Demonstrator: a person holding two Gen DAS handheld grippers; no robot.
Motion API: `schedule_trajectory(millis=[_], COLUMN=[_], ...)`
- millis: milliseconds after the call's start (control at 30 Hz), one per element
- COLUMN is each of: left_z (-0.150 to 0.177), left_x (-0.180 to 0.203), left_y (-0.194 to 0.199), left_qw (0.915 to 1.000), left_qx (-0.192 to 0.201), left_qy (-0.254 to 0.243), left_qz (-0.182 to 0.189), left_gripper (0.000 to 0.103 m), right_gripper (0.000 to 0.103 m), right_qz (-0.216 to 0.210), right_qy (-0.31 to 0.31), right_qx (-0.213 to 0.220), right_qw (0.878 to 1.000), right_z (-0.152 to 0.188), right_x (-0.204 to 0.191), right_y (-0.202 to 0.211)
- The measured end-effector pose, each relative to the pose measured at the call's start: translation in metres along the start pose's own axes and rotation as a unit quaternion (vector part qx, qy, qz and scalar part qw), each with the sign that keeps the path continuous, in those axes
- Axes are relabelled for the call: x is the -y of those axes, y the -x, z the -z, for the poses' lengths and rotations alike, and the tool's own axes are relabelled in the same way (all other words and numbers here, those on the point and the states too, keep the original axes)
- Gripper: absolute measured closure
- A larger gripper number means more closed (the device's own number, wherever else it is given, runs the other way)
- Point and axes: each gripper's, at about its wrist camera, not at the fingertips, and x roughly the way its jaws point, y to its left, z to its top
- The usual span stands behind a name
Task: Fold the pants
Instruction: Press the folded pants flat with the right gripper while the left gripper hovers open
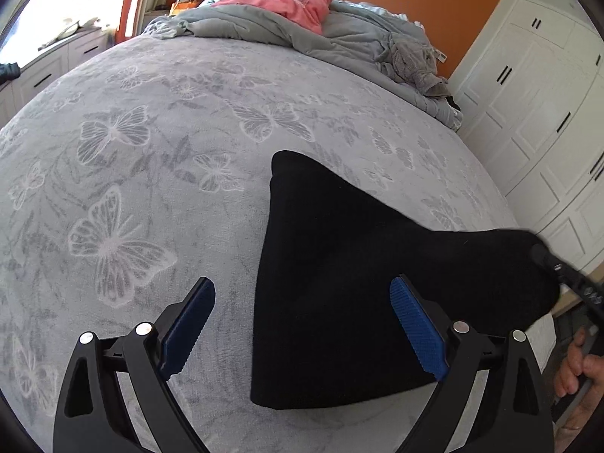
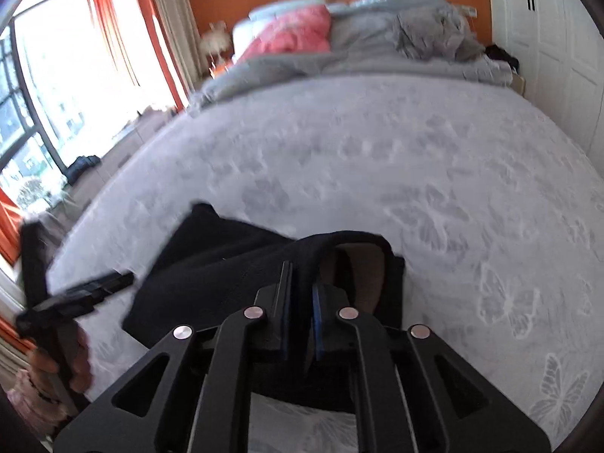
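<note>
1. Black pants [image 1: 339, 283] folded on the grey butterfly bedspread [image 1: 132, 151], at about 5 o'clock in the left wrist view, near the bed's foot edge.
2. Left gripper [image 1: 302, 324] spread wide, blue pads [image 1: 417, 328] far apart, nothing between them; right pad over the pants, left pad over bare bedspread at 7 o'clock.
3. Pants' right corner lifted off the bed toward 3 o'clock, pulled up to a point where the right gripper [image 1: 558, 268] comes in from the edge.
4. In the right wrist view, right gripper [image 2: 302, 302] nearly clenched, a fold of the black cloth [image 2: 234, 264] pinched between its fingers and humped over their tips at 12 o'clock.
5. A brownish inner face [image 2: 358, 271] showing under that hump, just right of the fingers.
6. Rest of the pants trailing toward 9 o'clock, flat on the bedspread.
7. Left gripper [image 2: 90, 290] seen again at 9 o'clock there, blurred, held by a hand [image 2: 60, 362].
8. Right hand [image 1: 577, 366] at 4 o'clock in the left view, wrapped round its handle.
9. At 12 o'clock, far end of the bed: crumpled grey duvet [image 1: 339, 34] with a pink cloth [image 1: 287, 0] on top.
10. White wardrobe [image 1: 528, 94] at 2 o'clock, orange wall [image 1: 434, 11] behind the bed, bright window [image 2: 56, 94] at 10 o'clock in the right view.
</note>
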Motion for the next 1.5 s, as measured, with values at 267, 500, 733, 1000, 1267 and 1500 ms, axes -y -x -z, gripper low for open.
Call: schedule_trajectory(millis=[267, 500, 733, 1000, 1267, 1500], left_z=[0.023, 0.041, 0.030, 0.012, -0.004, 0.004], left_x=[0.051, 0.077, 0.052, 0.015, -0.051, -0.079], left_y=[0.003, -0.016, -0.031, -0.048, -0.088, -0.040], left_qw=[0.9930, 0.9850, 0.9903, 0.9961, 0.9741, 0.9600], left_qx=[-0.026, -0.037, -0.042, -0.072, -0.125, -0.140], left_qy=[-0.090, -0.168, -0.127, -0.042, 0.144, 0.177], left_qz=[0.073, 0.014, -0.038, -0.030, 0.122, 0.165], left_gripper=[0.011, 0.011, 0.011, 0.011, 0.072, 0.078], right_gripper=[0.043, 0.043, 0.042, 0.052, 0.082, 0.087], right_qz=[-0.011, -0.020, 0.005, 0.019, -0.005, -0.095], right_qy=[-0.079, -0.087, -0.068, -0.060, -0.066, -0.047], right_qx=[-0.049, -0.108, -0.103, -0.093, -0.087, -0.054], right_qw=[0.996, 0.990, 0.992, 0.994, 0.994, 0.993], right_z=[0.028, 0.037, 0.027, 0.024, 0.024, 0.016], right_x=[0.038, 0.040, 0.030, 0.025, 0.025, -0.026], right_y=[-0.010, -0.054, -0.077, -0.080, -0.081, -0.044])
